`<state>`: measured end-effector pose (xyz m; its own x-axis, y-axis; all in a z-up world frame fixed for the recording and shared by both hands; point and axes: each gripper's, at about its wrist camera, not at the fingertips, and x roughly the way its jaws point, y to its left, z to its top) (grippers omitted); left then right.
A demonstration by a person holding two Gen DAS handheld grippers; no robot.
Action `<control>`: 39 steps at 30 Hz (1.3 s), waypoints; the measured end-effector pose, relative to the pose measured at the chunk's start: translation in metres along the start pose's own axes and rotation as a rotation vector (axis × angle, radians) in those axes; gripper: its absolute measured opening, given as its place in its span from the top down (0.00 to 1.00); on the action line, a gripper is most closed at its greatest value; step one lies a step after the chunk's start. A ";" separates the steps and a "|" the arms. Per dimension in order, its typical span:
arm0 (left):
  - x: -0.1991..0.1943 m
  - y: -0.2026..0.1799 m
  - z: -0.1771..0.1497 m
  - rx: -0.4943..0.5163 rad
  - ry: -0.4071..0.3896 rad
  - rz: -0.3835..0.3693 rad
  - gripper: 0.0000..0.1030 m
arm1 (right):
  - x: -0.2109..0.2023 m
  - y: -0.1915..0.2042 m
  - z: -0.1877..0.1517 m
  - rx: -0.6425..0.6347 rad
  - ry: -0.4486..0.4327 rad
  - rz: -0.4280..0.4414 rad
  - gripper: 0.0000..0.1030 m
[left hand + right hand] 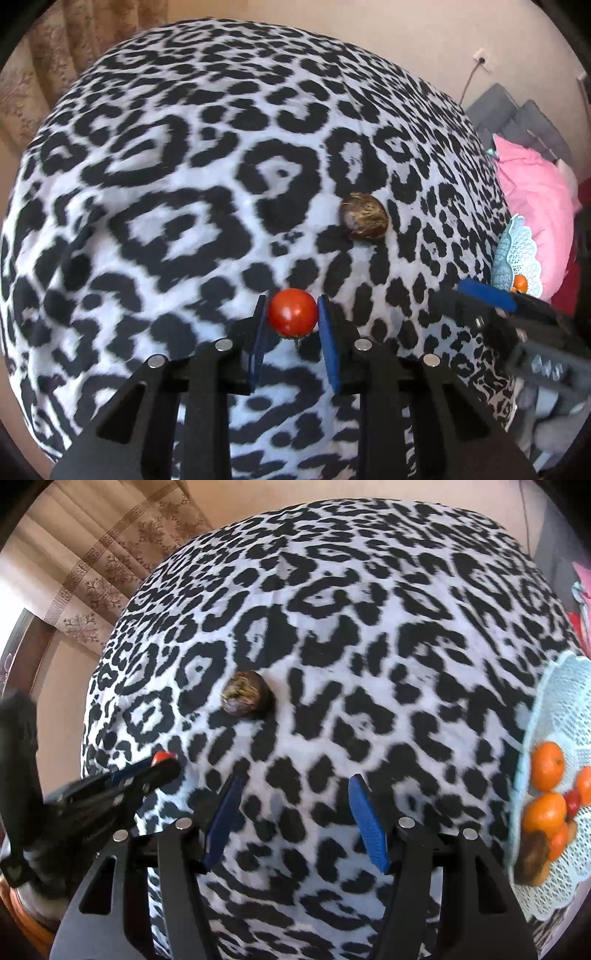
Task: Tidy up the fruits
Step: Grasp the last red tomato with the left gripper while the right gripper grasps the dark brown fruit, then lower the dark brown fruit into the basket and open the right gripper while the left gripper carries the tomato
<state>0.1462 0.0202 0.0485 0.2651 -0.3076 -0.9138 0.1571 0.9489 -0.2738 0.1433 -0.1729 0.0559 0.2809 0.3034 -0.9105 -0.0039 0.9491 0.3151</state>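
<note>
While the left gripper (pixel 292 314) clenches a red tomato (pixel 292 313) between its fingers, the right gripper (pixel 293 812) hovers level (fingers spread wide), a brown fruit (pixel 246 698) lying beyond them.

Home living room: patterned curtains (pixel 103 572), grey sofa (pixel 517 114) with pink cushion (pixel 532 184), leopard-print tablecloth (pixel 184 184).

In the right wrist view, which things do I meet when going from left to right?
Left tongs holding a red tomato → brown fruit → right tongs, open → pale blue basket with oranges.
</note>
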 end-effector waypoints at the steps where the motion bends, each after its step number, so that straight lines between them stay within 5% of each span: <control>1: -0.004 0.004 -0.003 -0.012 -0.005 0.002 0.74 | 0.002 0.003 0.002 -0.004 0.000 0.004 0.40; 16: -0.033 0.029 -0.022 -0.069 -0.041 0.035 0.74 | 0.061 0.049 0.061 -0.089 0.010 -0.050 0.40; 23: -0.037 0.030 -0.026 -0.060 -0.049 0.066 0.74 | 0.076 0.063 0.057 -0.159 -0.003 -0.142 0.42; 25: -0.036 0.030 -0.026 -0.058 -0.048 0.074 0.74 | 0.077 0.066 0.055 -0.179 -0.006 -0.173 0.50; 39: -0.036 0.011 -0.026 0.030 -0.067 0.163 0.74 | 0.041 0.030 0.020 -0.098 -0.002 -0.118 0.57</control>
<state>0.1135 0.0438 0.0706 0.3518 -0.1547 -0.9232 0.1349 0.9843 -0.1135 0.1736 -0.1339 0.0332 0.2873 0.1895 -0.9389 -0.0645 0.9818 0.1784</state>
